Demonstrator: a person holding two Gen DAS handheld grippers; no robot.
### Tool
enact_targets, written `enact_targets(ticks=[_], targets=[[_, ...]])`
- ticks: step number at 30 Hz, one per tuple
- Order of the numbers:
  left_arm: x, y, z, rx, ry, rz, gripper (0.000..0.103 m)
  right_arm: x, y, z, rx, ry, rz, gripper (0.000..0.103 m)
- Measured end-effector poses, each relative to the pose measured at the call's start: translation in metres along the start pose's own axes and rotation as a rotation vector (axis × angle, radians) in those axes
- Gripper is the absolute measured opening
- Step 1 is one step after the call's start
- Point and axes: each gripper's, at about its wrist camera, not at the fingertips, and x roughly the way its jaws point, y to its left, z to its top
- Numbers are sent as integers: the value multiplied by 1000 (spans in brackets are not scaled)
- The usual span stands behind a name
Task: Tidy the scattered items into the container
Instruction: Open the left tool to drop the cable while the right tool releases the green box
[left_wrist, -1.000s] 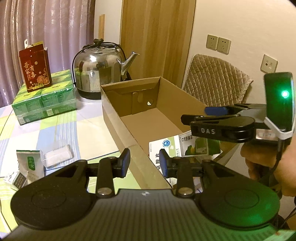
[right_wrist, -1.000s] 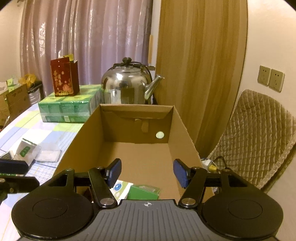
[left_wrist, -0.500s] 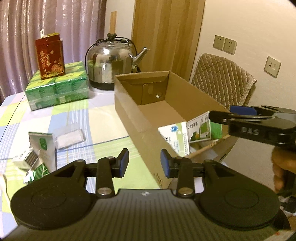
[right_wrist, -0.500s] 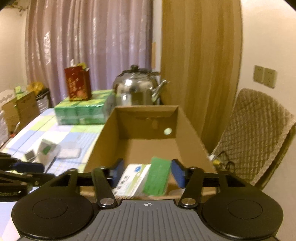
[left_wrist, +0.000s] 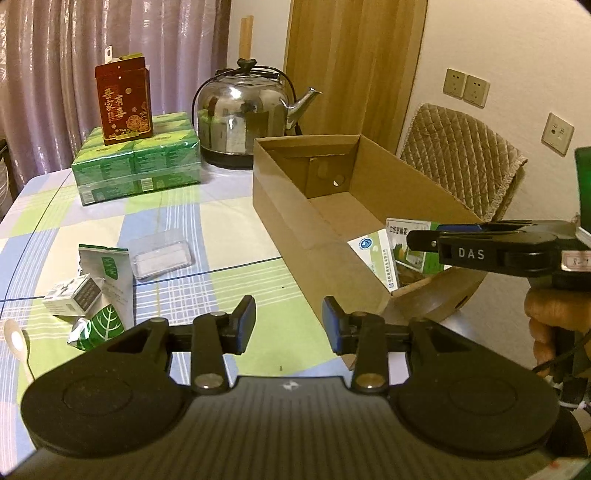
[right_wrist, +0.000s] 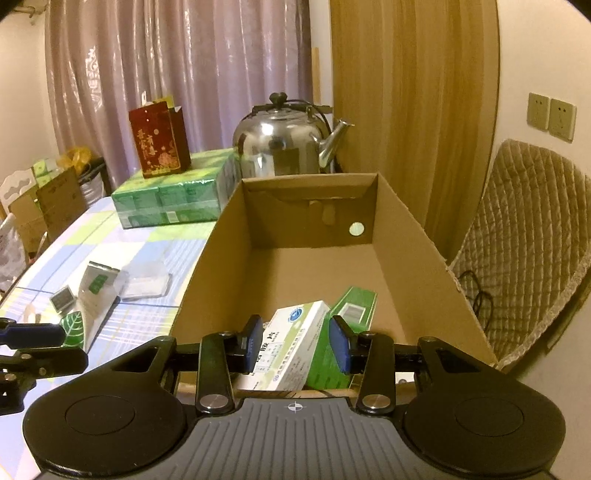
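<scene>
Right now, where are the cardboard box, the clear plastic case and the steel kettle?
cardboard box (right_wrist: 410, 236): right wrist view, on its right inner wall.
clear plastic case (left_wrist: 161, 254): left wrist view, on the middle of its lid.
steel kettle (left_wrist: 243, 118): left wrist view, on its shiny belly.
</scene>
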Motion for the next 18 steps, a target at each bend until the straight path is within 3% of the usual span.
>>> enact_targets(ticks=[13, 14, 15, 17, 18], targets=[[-16, 13, -15, -30, 6, 27, 37, -24, 13, 0, -7, -39, -5, 40], [-18, 15, -17, -34, 6, 32, 37, -27, 16, 0, -10, -45, -3, 45], [-21, 17, -19, -38, 6, 37, 38, -29, 20, 0, -14, -53, -1, 58], [-27, 22, -23, -45, 4, 51, 40, -35, 29, -1, -22, -71, 2, 73], [-30, 25, -25, -51, 3, 59, 41, -38, 33, -1, -26, -79, 8, 74]])
